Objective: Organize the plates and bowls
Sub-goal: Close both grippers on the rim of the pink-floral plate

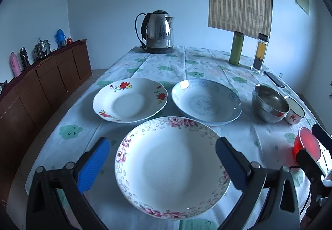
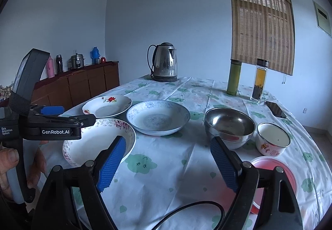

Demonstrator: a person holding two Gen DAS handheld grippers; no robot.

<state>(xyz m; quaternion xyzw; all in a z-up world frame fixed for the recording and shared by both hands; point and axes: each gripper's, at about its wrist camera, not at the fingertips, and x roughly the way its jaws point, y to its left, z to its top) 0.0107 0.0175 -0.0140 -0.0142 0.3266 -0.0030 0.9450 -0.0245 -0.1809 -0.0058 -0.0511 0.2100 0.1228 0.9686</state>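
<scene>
A pink-flowered plate [image 1: 172, 167] lies nearest me on the table, between the open fingers of my left gripper [image 1: 161, 142]. Behind it sit a red-flowered plate [image 1: 129, 100] and a blue patterned plate [image 1: 207, 102]. To the right stand a steel bowl [image 1: 269, 103], a small enamel cup-bowl [image 1: 294, 112] and a red bowl [image 1: 307, 144]. My right gripper [image 2: 168, 142] is open and empty above the cloth, with the pink-flowered plate [image 2: 97, 142] at its left, the steel bowl [image 2: 229, 124] ahead and the red bowl [image 2: 276, 176] under its right finger.
A steel kettle [image 1: 158, 31] stands at the table's far end. A green flask [image 1: 236, 48], a glass tea bottle [image 1: 260, 51] and a phone [image 1: 275, 79] are at the far right. A wooden sideboard [image 1: 41, 82] runs along the left wall.
</scene>
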